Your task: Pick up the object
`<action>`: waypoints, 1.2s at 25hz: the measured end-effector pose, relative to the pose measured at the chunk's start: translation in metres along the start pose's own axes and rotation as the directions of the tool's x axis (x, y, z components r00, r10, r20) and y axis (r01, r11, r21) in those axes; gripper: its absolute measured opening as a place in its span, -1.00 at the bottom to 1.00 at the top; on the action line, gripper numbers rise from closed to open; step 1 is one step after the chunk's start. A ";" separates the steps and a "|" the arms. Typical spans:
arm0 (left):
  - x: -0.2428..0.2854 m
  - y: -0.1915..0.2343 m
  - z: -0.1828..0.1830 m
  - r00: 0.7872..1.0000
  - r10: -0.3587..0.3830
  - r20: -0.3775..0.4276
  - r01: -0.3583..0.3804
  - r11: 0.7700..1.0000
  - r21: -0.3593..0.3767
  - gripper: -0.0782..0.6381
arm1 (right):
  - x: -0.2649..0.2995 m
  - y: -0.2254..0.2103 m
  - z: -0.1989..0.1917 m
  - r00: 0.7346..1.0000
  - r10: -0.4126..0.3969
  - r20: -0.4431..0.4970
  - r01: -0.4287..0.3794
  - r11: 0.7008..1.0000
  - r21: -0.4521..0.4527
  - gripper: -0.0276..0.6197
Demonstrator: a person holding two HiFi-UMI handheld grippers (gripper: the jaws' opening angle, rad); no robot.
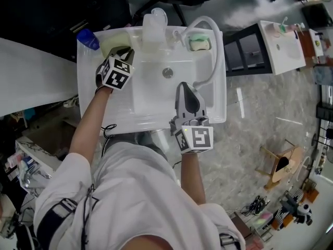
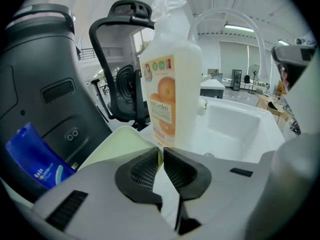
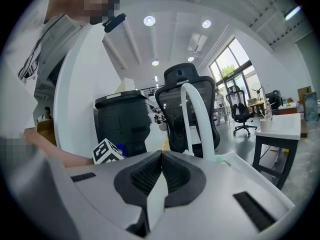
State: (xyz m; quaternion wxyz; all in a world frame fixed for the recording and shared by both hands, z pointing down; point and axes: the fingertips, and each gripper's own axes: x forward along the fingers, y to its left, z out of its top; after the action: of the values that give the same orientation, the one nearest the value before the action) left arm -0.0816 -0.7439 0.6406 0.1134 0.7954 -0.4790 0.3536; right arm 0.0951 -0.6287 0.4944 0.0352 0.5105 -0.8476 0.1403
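A pale yellow-green pad point(image 1: 111, 44) point(image 2: 117, 144) lies on the back left corner of the white sink point(image 1: 151, 95). My left gripper point(image 1: 125, 51) point(image 2: 161, 154) rests at the pad's right edge, jaws closed with a thin sliver of the pad pinched between them. Right behind it stands a white soap bottle point(image 1: 154, 27) point(image 2: 172, 84) with an orange label. My right gripper point(image 1: 188, 95) point(image 3: 161, 156) hovers over the front middle of the basin, shut, with nothing between its jaws.
A white arched faucet point(image 1: 208, 51) point(image 3: 197, 114) and a soap dish point(image 1: 199, 43) with green soap sit at the sink's back right. A blue packet point(image 1: 87, 39) point(image 2: 35, 156) lies at the back left corner. A black bin point(image 2: 45, 84) and an office chair point(image 3: 187, 109) stand behind.
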 end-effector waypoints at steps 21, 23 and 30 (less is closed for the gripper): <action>-0.210 -0.041 0.067 0.927 0.179 0.330 -0.165 0.984 -0.069 -0.65 | -0.083 0.016 0.044 0.988 0.061 0.143 -0.058 0.998 -0.025 -0.90; -0.229 -0.044 0.069 0.915 0.202 0.351 -0.185 0.979 -0.081 -0.65 | -0.090 0.019 0.049 0.986 0.068 0.154 -0.065 0.998 -0.027 -0.90; -0.290 -0.054 0.068 0.873 0.269 0.408 -0.244 0.963 -0.114 -0.65 | -0.116 0.026 0.059 0.979 0.091 0.182 -0.085 0.995 -0.044 -0.90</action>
State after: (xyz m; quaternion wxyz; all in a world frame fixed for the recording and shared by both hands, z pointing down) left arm -0.0900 -0.5535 0.4053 -0.0167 0.7785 -0.6033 0.1721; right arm 0.1331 -0.5343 0.4088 -0.0400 0.4826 -0.8714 0.0789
